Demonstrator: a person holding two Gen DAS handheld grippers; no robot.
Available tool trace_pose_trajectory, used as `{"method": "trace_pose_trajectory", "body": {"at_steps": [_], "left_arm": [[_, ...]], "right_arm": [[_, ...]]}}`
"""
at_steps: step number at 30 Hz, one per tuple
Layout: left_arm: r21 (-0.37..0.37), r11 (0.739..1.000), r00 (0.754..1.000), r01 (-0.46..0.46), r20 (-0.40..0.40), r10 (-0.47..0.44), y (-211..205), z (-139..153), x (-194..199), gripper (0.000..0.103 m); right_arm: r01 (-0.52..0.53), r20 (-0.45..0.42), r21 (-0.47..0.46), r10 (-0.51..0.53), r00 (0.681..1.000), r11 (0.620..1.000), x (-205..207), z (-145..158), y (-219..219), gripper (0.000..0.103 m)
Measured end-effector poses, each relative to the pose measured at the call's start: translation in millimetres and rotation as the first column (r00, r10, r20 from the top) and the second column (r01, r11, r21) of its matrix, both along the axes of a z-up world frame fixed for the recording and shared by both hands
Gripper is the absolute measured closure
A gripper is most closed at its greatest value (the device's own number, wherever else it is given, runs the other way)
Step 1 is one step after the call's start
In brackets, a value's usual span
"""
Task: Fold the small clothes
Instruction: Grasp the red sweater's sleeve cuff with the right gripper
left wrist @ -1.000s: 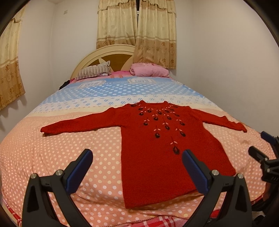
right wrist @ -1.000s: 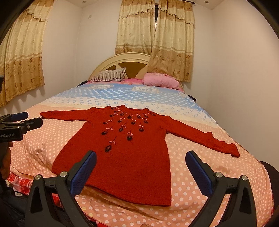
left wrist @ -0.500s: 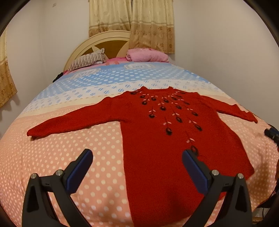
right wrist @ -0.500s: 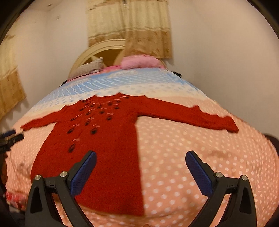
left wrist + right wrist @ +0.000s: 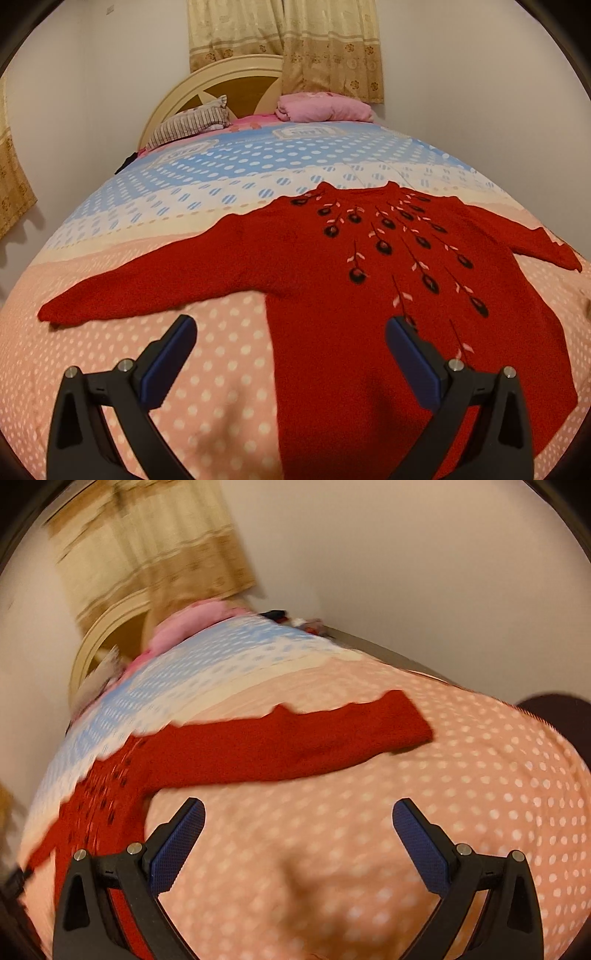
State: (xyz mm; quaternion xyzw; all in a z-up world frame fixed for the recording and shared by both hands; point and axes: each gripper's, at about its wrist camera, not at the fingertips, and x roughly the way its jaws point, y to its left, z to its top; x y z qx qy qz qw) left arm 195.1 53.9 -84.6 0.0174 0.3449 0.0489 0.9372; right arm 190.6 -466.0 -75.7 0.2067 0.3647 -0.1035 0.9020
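Observation:
A red knitted sweater (image 5: 332,266) with dark flower embroidery lies flat on the bed, face up, both sleeves spread out. My left gripper (image 5: 290,332) is open and empty, hovering low over the sweater's left side edge, below the left sleeve (image 5: 147,288). My right gripper (image 5: 297,814) is open and empty over bare bedspread, just below the right sleeve (image 5: 295,738), whose cuff (image 5: 402,720) lies up and to the right. The right wrist view is blurred by motion.
The bed has a pink, cream and blue polka-dot bedspread (image 5: 221,369). A striped pillow (image 5: 192,123) and a pink pillow (image 5: 325,107) lie by the wooden headboard (image 5: 221,81). Curtains (image 5: 288,40) hang behind. A wall runs close along the right side.
Both grippers have moved forward and down over the bed. The left one swung toward the sweater's left side, the right one swung right toward the right sleeve. Both stayed open.

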Motion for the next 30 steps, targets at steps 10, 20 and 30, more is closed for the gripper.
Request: {"method": "trace_pose_trajectory", "body": {"at_steps": [10, 20, 30], "left_arm": [[0.04, 0.999, 1.0, -0.006, -0.028, 0.007, -2, -18, 41, 0.0], [0.075, 0.996, 0.999, -0.04, -0.026, 0.042, 12, -30, 69, 0.0], [0.017, 0.996, 0.994, -0.093, -0.054, 0.094, 34, -44, 87, 0.0]], "right_arm": [[0.145, -0.067, 0.064, -0.14, 0.988, 0.987, 50, -21, -89, 0.021], [0.197, -0.184, 0.041, -0.187, 0.965, 0.979, 97, -55, -121, 0.024], [0.127, -0.2, 0.079, -0.109, 0.974, 0.989, 108, -59, -104, 0.084]]}}
